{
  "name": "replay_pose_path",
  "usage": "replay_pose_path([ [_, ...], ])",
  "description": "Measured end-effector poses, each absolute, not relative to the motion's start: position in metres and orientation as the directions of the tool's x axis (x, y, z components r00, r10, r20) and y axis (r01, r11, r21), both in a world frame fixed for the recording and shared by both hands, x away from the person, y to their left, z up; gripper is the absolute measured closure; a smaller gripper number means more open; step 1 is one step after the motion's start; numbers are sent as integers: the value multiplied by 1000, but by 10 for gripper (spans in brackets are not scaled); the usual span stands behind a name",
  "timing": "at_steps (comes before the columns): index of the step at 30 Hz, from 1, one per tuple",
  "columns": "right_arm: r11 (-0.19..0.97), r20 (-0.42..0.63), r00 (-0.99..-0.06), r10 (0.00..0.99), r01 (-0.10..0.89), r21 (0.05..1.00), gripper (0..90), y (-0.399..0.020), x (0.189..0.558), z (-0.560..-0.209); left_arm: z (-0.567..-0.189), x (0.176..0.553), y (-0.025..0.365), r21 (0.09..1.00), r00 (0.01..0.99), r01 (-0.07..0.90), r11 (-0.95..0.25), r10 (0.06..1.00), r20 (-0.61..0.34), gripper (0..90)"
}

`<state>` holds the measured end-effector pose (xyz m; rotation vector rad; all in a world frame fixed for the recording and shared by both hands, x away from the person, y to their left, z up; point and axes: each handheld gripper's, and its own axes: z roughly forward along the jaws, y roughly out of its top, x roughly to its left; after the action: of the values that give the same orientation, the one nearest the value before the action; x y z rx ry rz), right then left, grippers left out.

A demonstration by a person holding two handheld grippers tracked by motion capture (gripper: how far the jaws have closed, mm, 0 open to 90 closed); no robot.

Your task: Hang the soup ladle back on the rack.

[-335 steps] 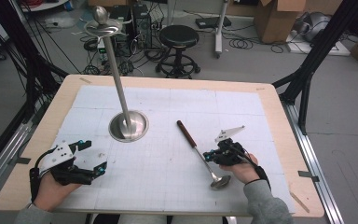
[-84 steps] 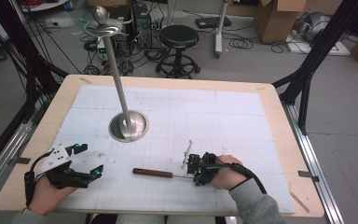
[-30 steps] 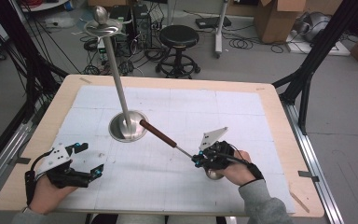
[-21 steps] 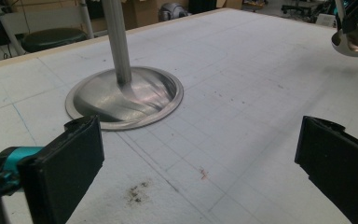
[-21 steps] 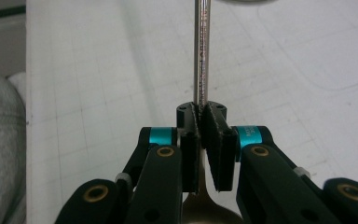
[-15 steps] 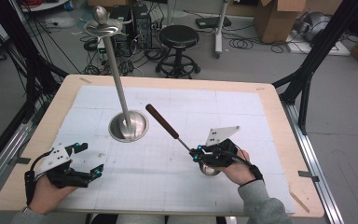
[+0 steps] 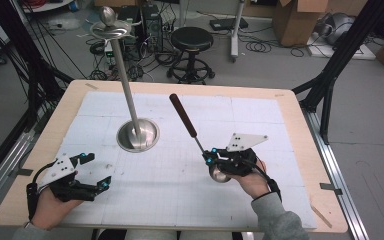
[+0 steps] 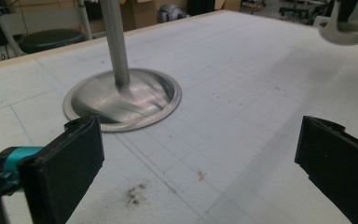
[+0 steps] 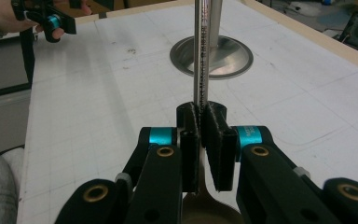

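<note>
The ladle [image 7: 198, 137], clamped by its thin metal shaft in the right hand-held gripper [image 7: 219, 159], has swung since half a second ago: its dark handle now points farther up the counter [image 7: 290, 115], right of the steel stand [image 7: 137, 134]. Its bowl sits just below the jaws. The left hand-held gripper [image 7: 92, 172] rests wide open. Beyond stand a stool [image 7: 192, 40] and cardboard boxes [image 7: 297, 20].

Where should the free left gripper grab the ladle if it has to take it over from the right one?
On the dark handle, coming in from the stand's side. The right gripper is shut on the thin metal shank just above the bowl, so the raised handle end is free, thicker and clear of the table. The left gripper is open.
</note>
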<state>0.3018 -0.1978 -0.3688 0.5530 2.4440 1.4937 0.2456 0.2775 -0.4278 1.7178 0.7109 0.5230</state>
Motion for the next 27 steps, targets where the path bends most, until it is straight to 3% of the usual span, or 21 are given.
replay_pose_path([
  [27, 285, 6, -897, 441, 146, 947, 850, -164, 321, -363, -429, 246, 275, 964, 714, 204, -169, 699, -28, 17],
])
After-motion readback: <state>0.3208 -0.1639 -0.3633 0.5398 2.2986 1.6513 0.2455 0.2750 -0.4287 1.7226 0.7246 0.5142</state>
